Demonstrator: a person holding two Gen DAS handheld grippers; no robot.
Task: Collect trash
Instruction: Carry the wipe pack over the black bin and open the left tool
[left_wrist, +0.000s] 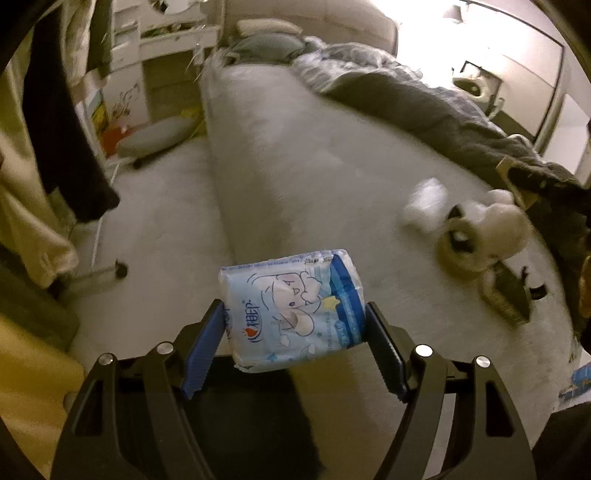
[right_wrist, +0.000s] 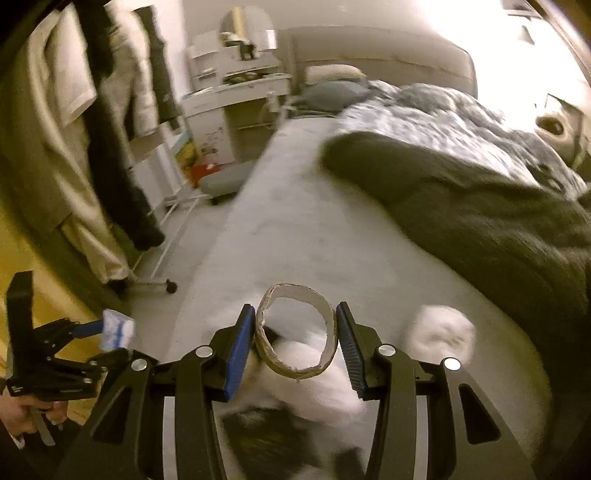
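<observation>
1. The cardboard tape ring (right_wrist: 295, 330) could slip out of the right gripper (right_wrist: 295, 339). It is thin-walled and already pressed into an oval between the two blue pads, so a harder squeeze would likely buckle it, and a looser one would drop it back on the bed (right_wrist: 295, 229).
2. The tissue pack (left_wrist: 291, 310) in the left gripper (left_wrist: 295, 332) is pinched only at its lower sides, with most of it standing out ahead of the fingertips. Its soft, slick wrapper may slide free if the hand swings quickly.
3. More trash is still out: just right of the right gripper lies a crumpled tissue wad (right_wrist: 439, 332), and another white wad sits below the ring, though blur makes its shape hard to read. Both hands are full, so these could be knocked aside or forgotten.
4. The ring is a pale brown cardboard hoop, torn and ragged along its rim, hollow, held upright with the bed showing through it.
5. The pack is pale blue and white plastic with a cartoon print, plump and lightly creased, clamped between the left gripper's pads above the bed's edge.
</observation>
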